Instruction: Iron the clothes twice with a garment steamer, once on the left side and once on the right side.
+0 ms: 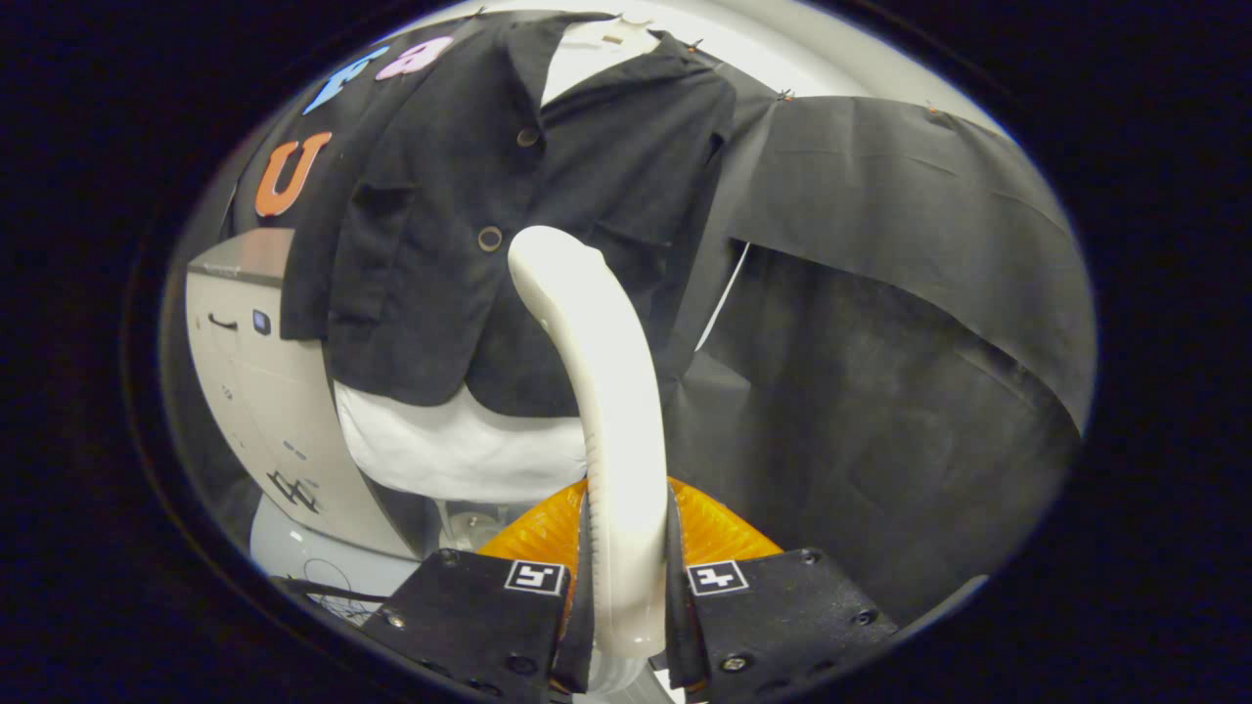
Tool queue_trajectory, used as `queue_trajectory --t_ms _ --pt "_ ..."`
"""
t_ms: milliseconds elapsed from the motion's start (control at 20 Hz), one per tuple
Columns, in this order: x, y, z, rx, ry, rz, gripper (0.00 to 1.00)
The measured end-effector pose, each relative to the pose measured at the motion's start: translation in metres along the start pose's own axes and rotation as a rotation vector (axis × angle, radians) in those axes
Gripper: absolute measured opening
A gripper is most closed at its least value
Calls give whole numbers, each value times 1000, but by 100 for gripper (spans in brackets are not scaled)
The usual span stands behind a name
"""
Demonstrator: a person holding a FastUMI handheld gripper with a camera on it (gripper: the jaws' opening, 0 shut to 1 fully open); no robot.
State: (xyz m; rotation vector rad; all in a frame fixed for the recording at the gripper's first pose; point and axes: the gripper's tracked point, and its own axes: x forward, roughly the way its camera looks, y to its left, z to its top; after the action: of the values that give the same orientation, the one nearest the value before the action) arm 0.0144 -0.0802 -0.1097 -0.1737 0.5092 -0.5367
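While the tool pinches the white garment steamer at its handle, one finger pressed on each side, the steamer rises up the middle of the frame and its head ends at mid-frame, over the lower front of the black jacket.

Jacket hangs in the upper centre-left of the frame over a white undershirt, whose hem shows below the jacket's edge. Cannot tell whether the head touches the cloth or hangs just off it.

Risks, as judged:
- Handle is smooth and curved; grip sits low on it, so the head could swing or twist between the fingers during a stroke.
- Head sits near the button line; a pass could snag on a button, or drift and blur left and right sides.
- Loose cloth may bunch when pushed.

Containers: pale cabinet at left, drawers closed, contents hidden. Orange ribbed part just behind the fingers, unidentified.
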Motion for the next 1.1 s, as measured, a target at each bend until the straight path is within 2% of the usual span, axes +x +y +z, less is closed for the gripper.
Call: queue_trajectory --t_ms 300,700,1100 --pt "-53 -33 19 95 -62 41 32" --pt "-87 -81 30 104 -182 229 32" --pt "-99 -117 15 74 -250 398 32"
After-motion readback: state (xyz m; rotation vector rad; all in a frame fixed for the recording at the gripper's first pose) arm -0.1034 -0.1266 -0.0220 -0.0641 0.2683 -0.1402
